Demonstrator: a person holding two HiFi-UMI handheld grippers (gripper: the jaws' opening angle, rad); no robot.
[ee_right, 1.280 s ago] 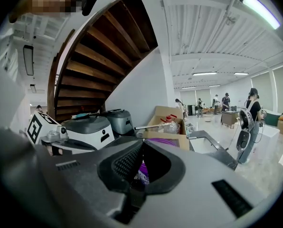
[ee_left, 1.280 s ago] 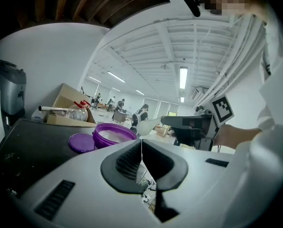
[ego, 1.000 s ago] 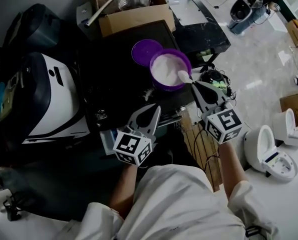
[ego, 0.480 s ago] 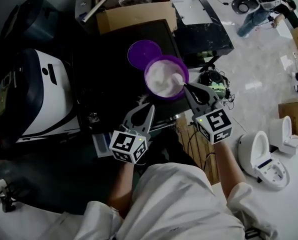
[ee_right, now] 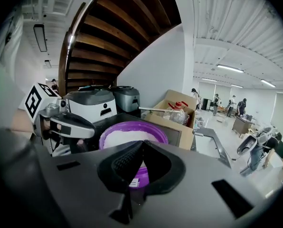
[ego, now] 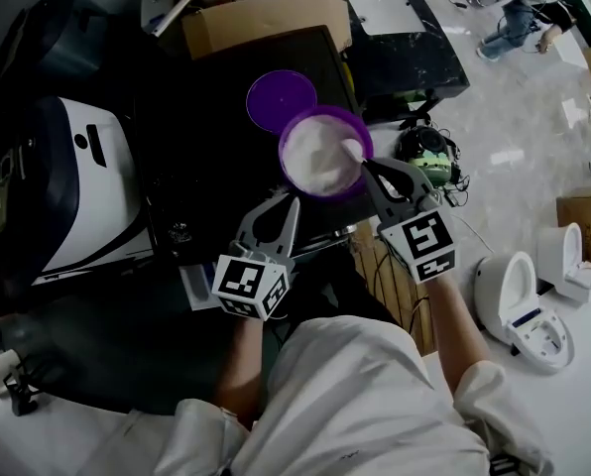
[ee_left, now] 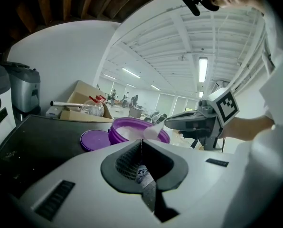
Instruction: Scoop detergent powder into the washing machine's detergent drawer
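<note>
Head view: a round purple plastic tub (ego: 285, 162) sits on the black machine top (ego: 206, 137), near its front edge, full of white detergent powder (ego: 315, 157). Its flat purple lid (ego: 282, 100) lies just beside it on the far side. My right gripper (ego: 368, 166) is at the tub's near rim, fingers pinching the handle of a small white plastic scoop (ego: 353, 149) whose bowl is over the powder. My left gripper (ego: 292, 204) hangs near the tub without touching it, fingers pressed together on nothing. A pale tray-like piece (ego: 194, 284) juts from the machine front beside my left marker cube. It may be the detergent drawer, but I can't confirm. Left gripper view: my own tips meet in a thin seam with nothing between them. Beyond them the scoop (ee_left: 152, 132) shows at the tub rim, held by the right gripper (ee_left: 169, 123). Right gripper view: tips closed, handle barely showing, tub (ee_right: 132, 126) and powder dead ahead, left gripper (ee_right: 91, 131) off to the side. Risks, as I judge them: the thin handle could twist in my pinch once the scoop is loaded and dump powder. The carry goes over the machine's edge, so a heaped scoop or a jolt would scatter it. Digging hard could shove the tub toward that edge.
</note>
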